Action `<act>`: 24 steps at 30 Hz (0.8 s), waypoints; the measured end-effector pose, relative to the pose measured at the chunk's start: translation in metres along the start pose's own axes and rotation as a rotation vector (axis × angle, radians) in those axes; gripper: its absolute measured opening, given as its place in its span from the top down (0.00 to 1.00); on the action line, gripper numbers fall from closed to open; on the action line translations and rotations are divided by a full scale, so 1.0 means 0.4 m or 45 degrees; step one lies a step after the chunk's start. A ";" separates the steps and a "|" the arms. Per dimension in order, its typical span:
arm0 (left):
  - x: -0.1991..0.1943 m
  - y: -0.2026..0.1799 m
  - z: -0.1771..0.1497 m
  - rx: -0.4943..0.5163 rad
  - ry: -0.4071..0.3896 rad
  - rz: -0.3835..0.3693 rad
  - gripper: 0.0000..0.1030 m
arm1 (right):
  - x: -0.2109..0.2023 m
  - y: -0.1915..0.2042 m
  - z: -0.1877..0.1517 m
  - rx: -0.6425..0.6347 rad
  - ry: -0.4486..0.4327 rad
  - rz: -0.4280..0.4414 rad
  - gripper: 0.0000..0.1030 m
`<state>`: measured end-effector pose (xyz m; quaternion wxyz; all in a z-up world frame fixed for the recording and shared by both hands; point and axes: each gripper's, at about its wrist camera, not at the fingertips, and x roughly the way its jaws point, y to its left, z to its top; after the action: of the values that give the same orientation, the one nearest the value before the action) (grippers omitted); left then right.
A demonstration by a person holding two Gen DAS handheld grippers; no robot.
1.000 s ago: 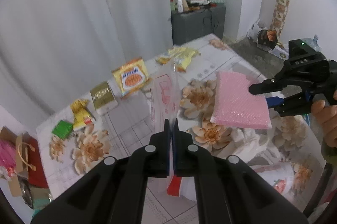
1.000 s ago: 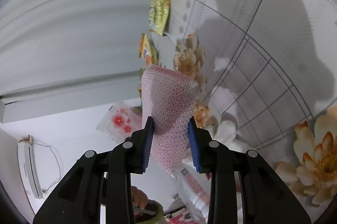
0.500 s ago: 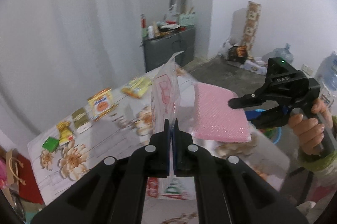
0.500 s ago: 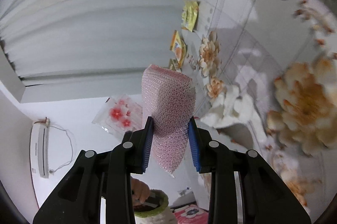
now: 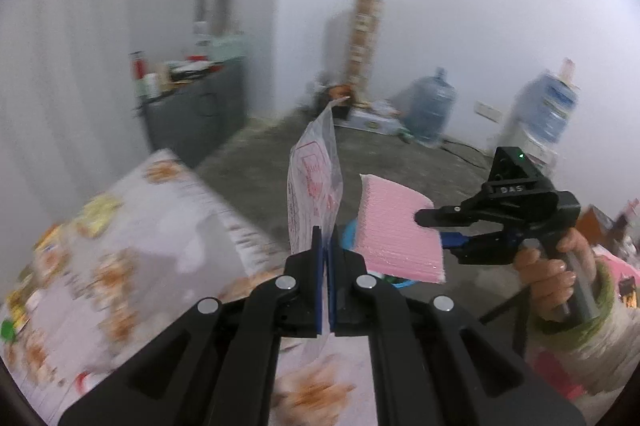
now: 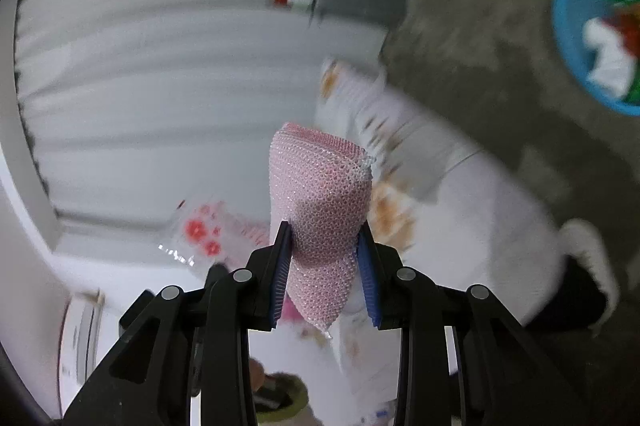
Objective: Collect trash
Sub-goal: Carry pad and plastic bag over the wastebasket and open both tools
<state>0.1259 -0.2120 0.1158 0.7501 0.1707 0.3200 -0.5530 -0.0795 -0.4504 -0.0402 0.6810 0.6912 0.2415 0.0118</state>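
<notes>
My left gripper (image 5: 325, 242) is shut on a clear plastic bag with red print (image 5: 316, 181), which stands up from its jaws in the left wrist view. To its right, a hand holds my right gripper (image 5: 434, 230), shut on a pink mesh sponge (image 5: 396, 230). In the right wrist view the same sponge (image 6: 322, 201) sits squeezed between the blue pads of that gripper (image 6: 324, 258), with the plastic bag (image 6: 208, 230) blurred at lower left. A blue basket (image 6: 592, 33) with white, red and green trash inside stands on the grey floor at upper right.
The table with its flower-print cloth (image 5: 132, 238) lies to the left, with wrappers on its far edge. A grey cabinet (image 5: 192, 113), two water jugs (image 5: 432, 109) and boxes stand along the white wall. A blue rim (image 5: 349, 230) peeks out behind the sponge.
Both grippers have swung right, away from the table and out over the grey floor, each keeping its load. The blue basket has come into the right wrist view.
</notes>
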 end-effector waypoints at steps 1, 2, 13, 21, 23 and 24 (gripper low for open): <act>0.023 -0.029 0.012 0.019 0.007 -0.024 0.99 | -0.052 -0.024 0.012 0.011 -0.072 -0.023 0.71; 0.058 -0.073 0.027 0.052 0.019 -0.055 0.99 | -0.086 -0.039 0.019 0.015 -0.122 -0.044 0.71; 0.461 -0.324 0.062 0.136 0.318 -0.243 0.98 | -0.204 -0.267 0.096 0.153 -0.459 -0.298 0.71; 0.756 -0.368 0.036 0.033 0.563 -0.278 0.97 | -0.184 -0.415 0.191 0.268 -0.456 -0.412 0.71; 0.800 -0.366 0.034 0.032 0.591 -0.269 0.97 | -0.171 -0.434 0.215 0.279 -0.455 -0.442 0.70; 0.828 -0.367 0.029 0.031 0.605 -0.262 0.97 | -0.179 -0.438 0.216 0.288 -0.456 -0.461 0.70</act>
<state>0.0521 -0.5060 -0.0827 0.5915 0.2714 0.4964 -0.5745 -0.1687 -0.5643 -0.1900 0.6223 0.6995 0.2367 -0.2594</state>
